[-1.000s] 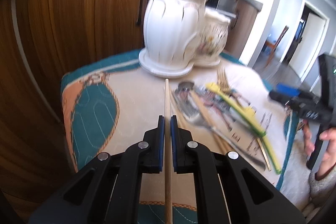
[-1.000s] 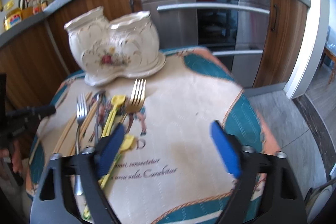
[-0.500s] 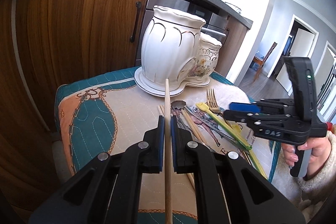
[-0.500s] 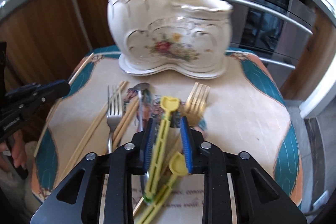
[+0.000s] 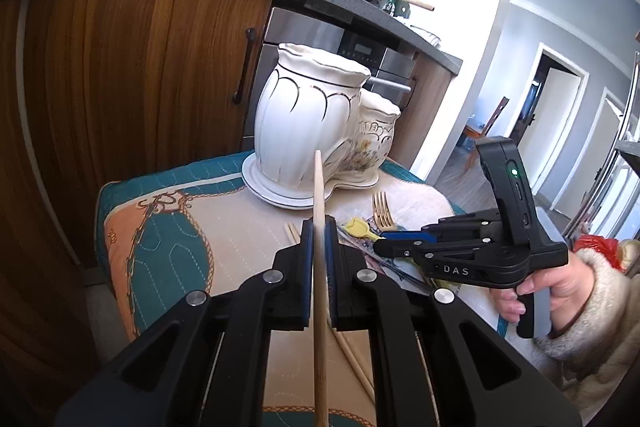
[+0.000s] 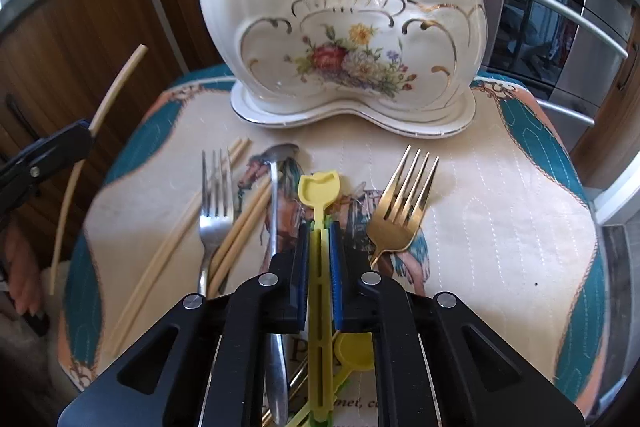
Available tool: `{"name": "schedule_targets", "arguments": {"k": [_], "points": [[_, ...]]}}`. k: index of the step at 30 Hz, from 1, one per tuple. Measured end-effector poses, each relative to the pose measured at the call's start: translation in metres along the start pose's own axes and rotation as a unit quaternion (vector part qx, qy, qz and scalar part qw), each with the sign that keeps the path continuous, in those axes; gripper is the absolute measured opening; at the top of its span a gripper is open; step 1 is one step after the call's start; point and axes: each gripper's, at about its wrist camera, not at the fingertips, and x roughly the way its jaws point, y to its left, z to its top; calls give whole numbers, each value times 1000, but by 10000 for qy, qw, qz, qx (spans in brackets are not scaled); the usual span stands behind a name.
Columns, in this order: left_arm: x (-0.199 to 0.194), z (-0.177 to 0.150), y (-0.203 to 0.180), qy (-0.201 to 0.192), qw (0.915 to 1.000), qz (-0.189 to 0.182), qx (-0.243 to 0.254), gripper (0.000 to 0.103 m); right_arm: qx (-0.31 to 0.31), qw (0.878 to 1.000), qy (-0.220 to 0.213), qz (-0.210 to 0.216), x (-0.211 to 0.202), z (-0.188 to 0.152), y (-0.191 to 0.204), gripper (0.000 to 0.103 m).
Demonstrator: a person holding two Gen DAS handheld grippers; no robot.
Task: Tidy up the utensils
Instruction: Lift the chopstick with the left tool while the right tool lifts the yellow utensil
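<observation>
My left gripper [image 5: 319,227] is shut on a wooden chopstick [image 5: 318,187], held above the table's left side and pointing toward the white ceramic utensil holder [image 5: 308,123]. The right wrist view shows that chopstick [image 6: 116,87] at the far left. My right gripper [image 6: 319,227] is low over the utensil pile, its jaws closing. A yellow plastic utensil [image 6: 319,187] lies between them, and the blue pads touch both sides of its handle. The flowered holder [image 6: 344,39] stands just behind the pile.
On the patterned cloth [image 6: 500,227] lie a gold fork [image 6: 404,203], a silver fork [image 6: 216,203], a silver spoon [image 6: 274,227], loose chopsticks [image 6: 240,227] and a second yellow utensil [image 6: 354,351]. Wooden cabinets and an oven stand behind the table.
The right gripper swung left over the pile, came down toward it and closed from wide open onto the yellow utensil's handle. The left gripper tilted upward, keeping hold of its chopstick.
</observation>
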Motion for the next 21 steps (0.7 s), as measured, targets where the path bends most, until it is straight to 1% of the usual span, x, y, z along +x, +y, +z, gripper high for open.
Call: {"name": "schedule_targets", "arguments": {"k": [2,7,10,12,14,18,21], "points": [[1,2,0,-44,10000,-36,22,6,8,9997,-176,196,-7,0,-3,11],[-3,11,-5,-292,9992,-224,177,6,81,9943,-808,690,-30,9,-12,11],[-7,18,-6,-422,9983,-275,279,6,69,9901,-1174,771,-42,13,-17,11],[-10,23,-6,-528,9973,-430,288,6,119,9876,-1316,848,-45,15,-19,11],[-12,27,-8,-639,9963,-447,356,6,126,9855,-1452,867,-50,16,-21,11],[-14,28,-12,-761,9948,-489,464,6,304,9826,-1577,934,-55,18,-29,11],[-16,28,-12,-814,9944,-496,462,6,374,9815,-1644,904,-55,18,-33,11]]}}
